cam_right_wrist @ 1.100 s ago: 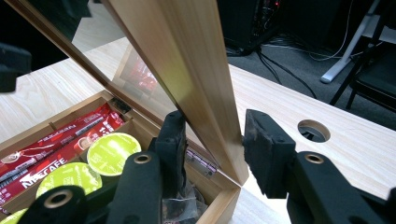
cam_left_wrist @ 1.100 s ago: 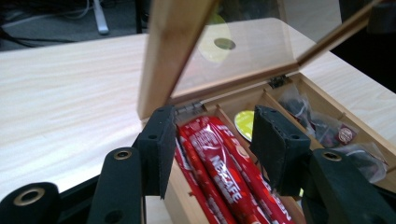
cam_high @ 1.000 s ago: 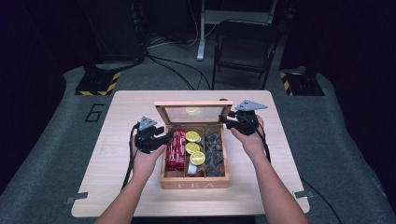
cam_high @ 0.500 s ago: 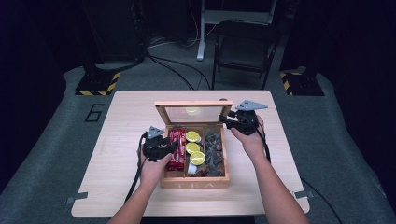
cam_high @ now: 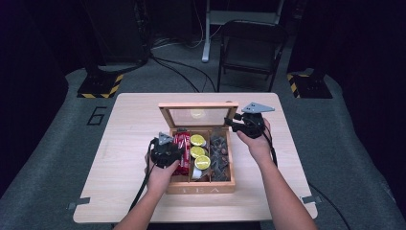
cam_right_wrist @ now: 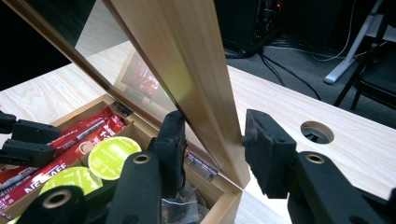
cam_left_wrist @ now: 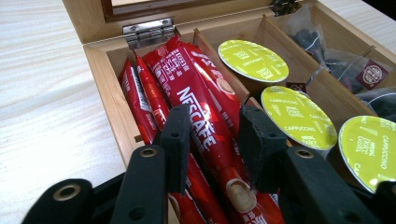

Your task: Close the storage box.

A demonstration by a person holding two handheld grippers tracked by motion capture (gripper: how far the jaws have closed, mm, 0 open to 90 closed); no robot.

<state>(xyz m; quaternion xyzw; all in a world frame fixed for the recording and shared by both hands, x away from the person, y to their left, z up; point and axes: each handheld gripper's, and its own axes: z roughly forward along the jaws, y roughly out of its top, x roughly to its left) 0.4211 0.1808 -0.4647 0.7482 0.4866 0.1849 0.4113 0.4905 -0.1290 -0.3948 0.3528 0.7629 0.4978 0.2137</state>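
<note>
Left gripper [cam_left_wrist: 212,140]: jaws just closing around a red stick [cam_left_wrist: 205,116] in the box [cam_high: 201,184], pads not pressing yet.
Right gripper [cam_right_wrist: 212,140]: holding the lid [cam_right_wrist: 187,70] upright.

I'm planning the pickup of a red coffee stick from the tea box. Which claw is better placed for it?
Left. The left claw already straddles a red coffee stick, its jaws just closing. The right claw straddles the open lid.
</note>
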